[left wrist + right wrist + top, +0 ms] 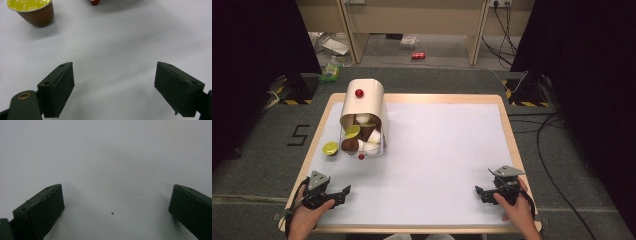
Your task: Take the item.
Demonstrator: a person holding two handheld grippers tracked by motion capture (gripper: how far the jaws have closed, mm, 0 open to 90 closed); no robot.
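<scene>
Tabletop (442, 150) bare across centre, right and near edge, so wide room to pass. Obstacles all far-left: tipped cream container (363, 112) w/ capsules spilling out, plus one loose yellow-lidded capsule (330, 148) just beside its mouth.

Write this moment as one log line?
left claw: open, nothing held | right claw: open, nothing held | capsule: loose beside tipped container | table

My jaws are black; the counter (442, 150) white, wood-rimmed; the brown capsule (35, 12) is yellow-lidded; the dispenser (364, 102) cream, red-knobbed.
</scene>
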